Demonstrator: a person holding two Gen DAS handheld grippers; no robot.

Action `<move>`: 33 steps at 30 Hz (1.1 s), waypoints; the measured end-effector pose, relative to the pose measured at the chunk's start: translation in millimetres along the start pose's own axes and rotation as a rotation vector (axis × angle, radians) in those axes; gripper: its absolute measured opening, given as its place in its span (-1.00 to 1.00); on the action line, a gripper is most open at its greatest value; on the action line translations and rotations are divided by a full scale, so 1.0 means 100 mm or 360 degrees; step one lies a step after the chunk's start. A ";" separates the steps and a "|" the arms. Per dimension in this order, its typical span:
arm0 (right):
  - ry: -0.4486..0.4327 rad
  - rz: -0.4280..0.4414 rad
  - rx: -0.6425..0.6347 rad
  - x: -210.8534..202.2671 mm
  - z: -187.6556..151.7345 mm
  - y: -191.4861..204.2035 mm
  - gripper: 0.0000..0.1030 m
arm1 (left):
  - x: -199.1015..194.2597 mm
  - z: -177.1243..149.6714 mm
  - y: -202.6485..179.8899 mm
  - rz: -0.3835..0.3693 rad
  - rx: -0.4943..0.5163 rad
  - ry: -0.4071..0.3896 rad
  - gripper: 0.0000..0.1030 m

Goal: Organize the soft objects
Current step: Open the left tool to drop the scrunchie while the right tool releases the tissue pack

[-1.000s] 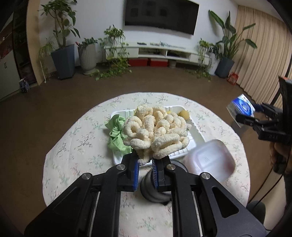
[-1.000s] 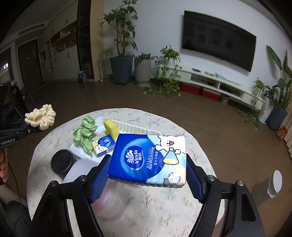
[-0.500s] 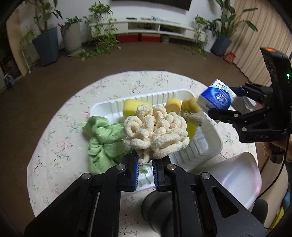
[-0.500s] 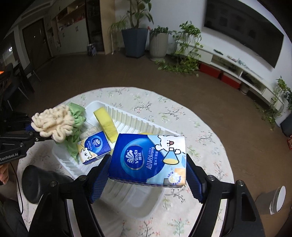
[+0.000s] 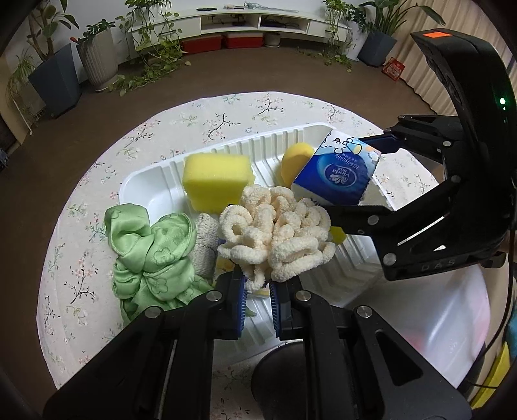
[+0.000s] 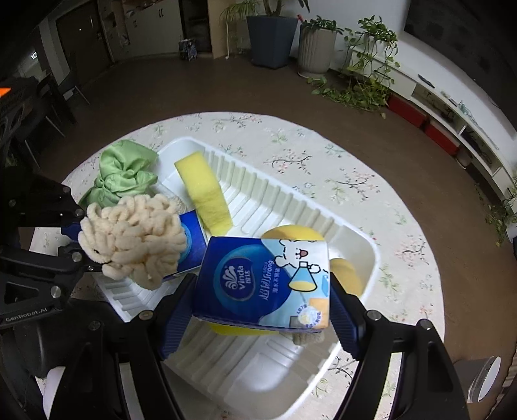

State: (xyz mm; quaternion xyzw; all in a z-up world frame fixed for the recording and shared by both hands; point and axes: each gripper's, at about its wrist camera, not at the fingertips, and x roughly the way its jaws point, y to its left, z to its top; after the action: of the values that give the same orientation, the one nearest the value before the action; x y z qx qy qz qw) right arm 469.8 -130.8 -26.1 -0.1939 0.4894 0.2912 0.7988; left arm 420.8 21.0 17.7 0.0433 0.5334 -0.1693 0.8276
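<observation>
Each camera sits just behind its own hand-held gripper and looks forward and down along the two fingers, with strong fisheye bending at the edges. The left wrist view looks from the near side of the round worktop (image 5: 80, 252) toward the wall with the low white shelf (image 5: 258, 19), close above the white tray (image 5: 145, 181). The right wrist view looks over the same tray (image 6: 355, 232) from another side, also close, facing the potted plants (image 6: 271, 35) and dark doors. Both views share the tray, the worktop cloth and the green cloth (image 5: 152, 252) (image 6: 124, 171), and each view shows the other hand-held gripper at its side.
</observation>
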 end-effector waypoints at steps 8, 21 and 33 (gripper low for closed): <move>0.0050 -0.0025 0.0010 0.16 0.00 -0.03 0.52 | 0.23 0.03 0.11 0.0019 -0.0049 0.0056 -0.75; 0.0065 -0.0052 -0.0023 0.17 0.01 0.04 0.53 | 0.25 0.02 0.22 0.0036 -0.0127 0.0032 -0.54; 0.0057 -0.0105 -0.0009 0.04 0.04 0.05 0.67 | 0.04 0.01 0.17 0.0054 -0.0106 -0.0045 0.17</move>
State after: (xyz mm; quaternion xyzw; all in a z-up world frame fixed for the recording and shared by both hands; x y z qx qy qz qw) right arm 470.4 -123.3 -27.9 -0.2173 0.4962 0.2625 0.7985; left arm 428.9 35.6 12.8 0.0225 0.5261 -0.1380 0.8388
